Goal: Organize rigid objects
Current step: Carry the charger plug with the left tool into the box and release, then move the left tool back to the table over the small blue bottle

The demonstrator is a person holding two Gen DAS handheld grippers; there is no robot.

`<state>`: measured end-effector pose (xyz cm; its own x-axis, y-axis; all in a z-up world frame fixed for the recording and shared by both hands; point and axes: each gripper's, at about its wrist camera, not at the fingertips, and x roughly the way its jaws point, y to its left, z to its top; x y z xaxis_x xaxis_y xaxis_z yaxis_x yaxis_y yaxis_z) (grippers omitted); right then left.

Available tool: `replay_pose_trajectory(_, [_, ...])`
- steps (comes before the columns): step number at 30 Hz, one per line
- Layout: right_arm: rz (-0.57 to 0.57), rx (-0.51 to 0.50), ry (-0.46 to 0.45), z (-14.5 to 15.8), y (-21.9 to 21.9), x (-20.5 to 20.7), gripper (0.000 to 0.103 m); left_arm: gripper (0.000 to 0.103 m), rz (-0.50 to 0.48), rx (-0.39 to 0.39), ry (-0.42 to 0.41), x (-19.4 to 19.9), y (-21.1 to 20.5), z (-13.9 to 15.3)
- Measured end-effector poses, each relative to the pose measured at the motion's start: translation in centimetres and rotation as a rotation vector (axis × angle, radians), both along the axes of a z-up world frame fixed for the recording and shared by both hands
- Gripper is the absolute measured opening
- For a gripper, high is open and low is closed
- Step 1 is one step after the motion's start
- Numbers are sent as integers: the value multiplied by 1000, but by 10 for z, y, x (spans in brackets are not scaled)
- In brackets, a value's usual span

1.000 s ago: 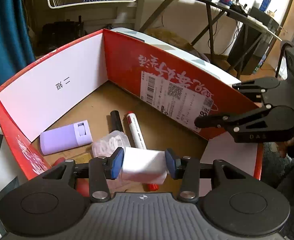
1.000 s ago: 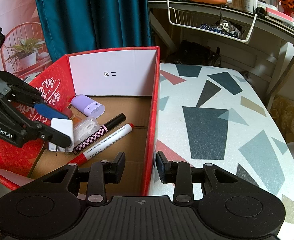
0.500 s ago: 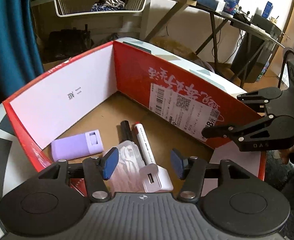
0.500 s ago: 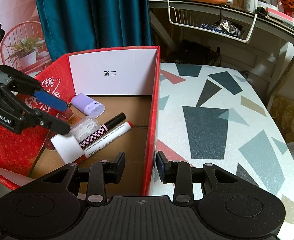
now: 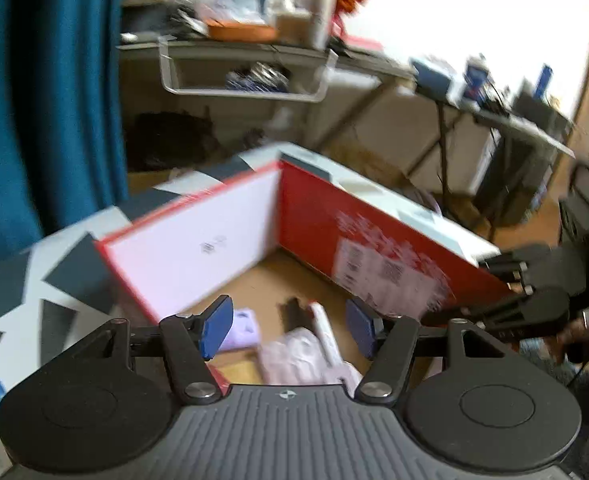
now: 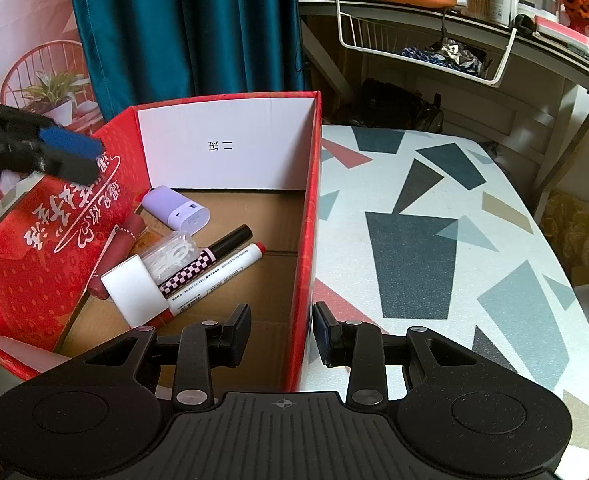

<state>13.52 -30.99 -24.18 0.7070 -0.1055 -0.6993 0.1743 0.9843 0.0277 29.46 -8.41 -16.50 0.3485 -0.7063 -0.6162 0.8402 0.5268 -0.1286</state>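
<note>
A red cardboard box [image 6: 26,248] stands on the patterned table [image 6: 434,240]. Inside lie a white charger [image 6: 134,292], a purple case [image 6: 174,210], a clear bag [image 6: 172,254], a checkered marker [image 6: 214,258] and a red-capped white marker [image 6: 222,276]. My left gripper [image 5: 288,328] hovers above the box's left rim, also seen blurred as the left gripper [image 6: 74,154]. Its jaws are opening with nothing between them. My right gripper [image 6: 282,334] straddles the box's right wall near the front corner. Its pads stand a little apart from the wall.
A teal curtain [image 6: 182,24] hangs behind the box. A desk with a white wire basket [image 6: 422,52] and clutter stands at the back right. The table's right edge [image 6: 574,280] drops off to the floor.
The left gripper let go of the white charger, which now lies on the markers in the box. The gripper opened wider and lifted back out of the box. The right gripper stayed put.
</note>
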Motion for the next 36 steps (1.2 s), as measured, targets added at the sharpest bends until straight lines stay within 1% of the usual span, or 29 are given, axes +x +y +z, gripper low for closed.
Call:
replay_pose_trajectory(2, [0, 0, 0, 0, 0, 0, 33, 71, 42, -30, 15, 8, 15, 3])
replay_pose_trajectory(6, [0, 0, 1, 0, 0, 0, 33, 76, 122, -67, 39, 22, 44, 6])
replay_pose_trajectory(9, [0, 0, 1, 0, 0, 1, 33, 85, 206, -71, 49, 33, 67, 3])
replay_pose_trajectory(10, [0, 0, 1, 0, 0, 0, 33, 91, 242, -70, 57, 37, 75, 0])
replay_pose_trajectory(11, [0, 0, 1, 0, 0, 1, 33, 94, 291, -71, 69, 43, 85, -4])
replay_pose_trajectory(15, [0, -1, 3, 0, 0, 1, 33, 95, 528, -60, 122, 68, 122, -21])
replay_pose_trajectory(17, [0, -1, 4, 0, 0, 1, 33, 95, 608, -52, 118, 75, 136, -27])
replay_pose_trajectory(20, [0, -1, 4, 0, 0, 1, 33, 95, 697, -11, 91, 84, 150, -37])
replay_pose_trajectory(22, [0, 0, 3, 0, 0, 1, 33, 95, 735, 1, 84, 92, 158, -45])
replay_pose_trajectory(25, [1, -1, 5, 0, 0, 1, 33, 89, 784, 36, 82, 102, 158, -55])
replay_pose_trajectory(27, [0, -1, 8, 0, 0, 2, 33, 89, 817, 65, 76, 107, 157, -63])
replay_pose_trajectory(30, [1, 1, 15, 0, 0, 2, 33, 90, 869, 87, 61, 109, 151, -72])
replay_pose_trajectory(32, [0, -1, 18, 0, 0, 2, 33, 92, 903, 87, 66, 111, 149, -77])
replay_pose_trajectory(34, [0, -2, 22, 0, 0, 3, 33, 92, 931, 57, 88, 112, 150, -80])
replay_pose_trajectory(36, [1, -7, 26, 0, 0, 4, 33, 92, 972, 52, 92, 115, 150, -82])
